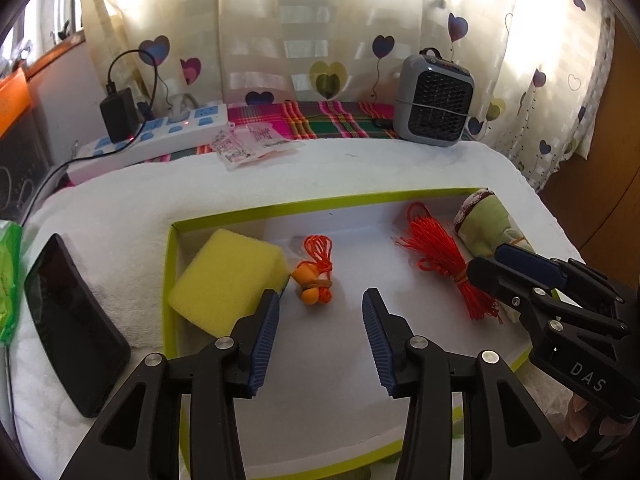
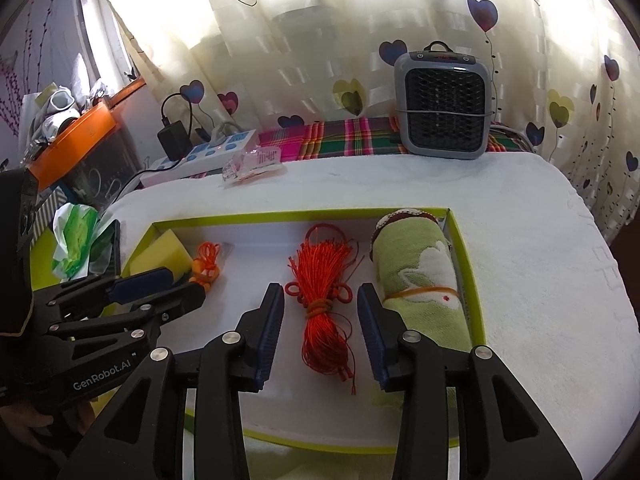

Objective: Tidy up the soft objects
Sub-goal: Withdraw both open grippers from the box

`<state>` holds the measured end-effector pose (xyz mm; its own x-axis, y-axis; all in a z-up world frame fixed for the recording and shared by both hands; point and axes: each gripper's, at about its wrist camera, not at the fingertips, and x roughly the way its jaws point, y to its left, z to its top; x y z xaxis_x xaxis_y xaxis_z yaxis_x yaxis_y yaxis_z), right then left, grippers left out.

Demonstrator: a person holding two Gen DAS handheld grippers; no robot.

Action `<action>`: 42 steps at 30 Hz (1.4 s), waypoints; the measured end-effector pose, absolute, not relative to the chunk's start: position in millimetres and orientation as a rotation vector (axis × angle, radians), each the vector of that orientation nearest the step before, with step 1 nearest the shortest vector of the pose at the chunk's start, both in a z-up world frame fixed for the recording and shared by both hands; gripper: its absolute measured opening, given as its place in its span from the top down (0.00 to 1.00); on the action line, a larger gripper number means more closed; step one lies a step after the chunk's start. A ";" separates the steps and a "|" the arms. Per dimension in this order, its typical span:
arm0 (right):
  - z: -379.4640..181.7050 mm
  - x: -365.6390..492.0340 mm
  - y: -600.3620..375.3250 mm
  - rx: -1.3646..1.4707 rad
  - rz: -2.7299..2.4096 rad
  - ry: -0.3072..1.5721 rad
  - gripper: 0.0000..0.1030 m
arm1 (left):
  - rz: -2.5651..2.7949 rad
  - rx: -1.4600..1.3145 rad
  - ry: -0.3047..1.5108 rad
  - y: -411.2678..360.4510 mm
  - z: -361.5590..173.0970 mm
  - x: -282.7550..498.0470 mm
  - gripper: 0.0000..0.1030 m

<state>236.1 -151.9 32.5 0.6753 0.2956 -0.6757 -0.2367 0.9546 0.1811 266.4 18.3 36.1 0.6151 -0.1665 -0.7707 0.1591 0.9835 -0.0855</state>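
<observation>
- Step in hand: placing/release phase. All four soft items lie in the green-rimmed box [image 2: 466, 248] on the white-towelled worktop [image 2: 520, 200].
- L→R in the box: yellow sponge [image 1: 224, 276], small orange cord bundle [image 1: 314, 276], big red cord hank [image 2: 324, 300], rolled green towel [image 2: 420, 280].
- Right hand-held gripper [image 2: 320, 332]: released, jaws apart either side of the red hank, pads not pressing it.
- Left hand-held gripper [image 1: 320, 336]: released, nothing between the pads; sponge just beside the left pad, orange bundle just ahead.
- Task looks nearly done, prob.
- Next move: lift both clear w/o snagging loose strands; whether the sponge touches the pad I can't tell.
</observation>
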 end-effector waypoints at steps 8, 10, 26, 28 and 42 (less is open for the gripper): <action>36.7 224.6 -152.5 0.071 0.300 0.756 0.59 | -0.150 0.030 0.859 18.3 44.0 252.7 0.59; 37.8 221.3 -153.0 0.069 0.300 0.751 0.59 | -0.147 0.032 0.856 18.9 45.4 249.4 0.59; 43.1 193.0 -160.2 0.080 0.304 0.723 0.53 | -0.140 0.054 0.816 19.7 55.2 212.9 0.59; 43.7 189.0 -161.4 0.082 0.301 0.721 0.53 | -0.132 0.061 0.809 19.1 57.2 208.0 0.59; 45.0 163.0 -165.1 0.082 0.299 0.704 0.52 | -0.150 0.074 0.790 13.7 59.0 177.3 0.59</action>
<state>163.0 -165.1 45.0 0.7220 0.2976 -0.6247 -0.2426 0.9544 0.1742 177.3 13.7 59.0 0.6939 -0.1062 -0.7122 0.1614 0.9868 0.0101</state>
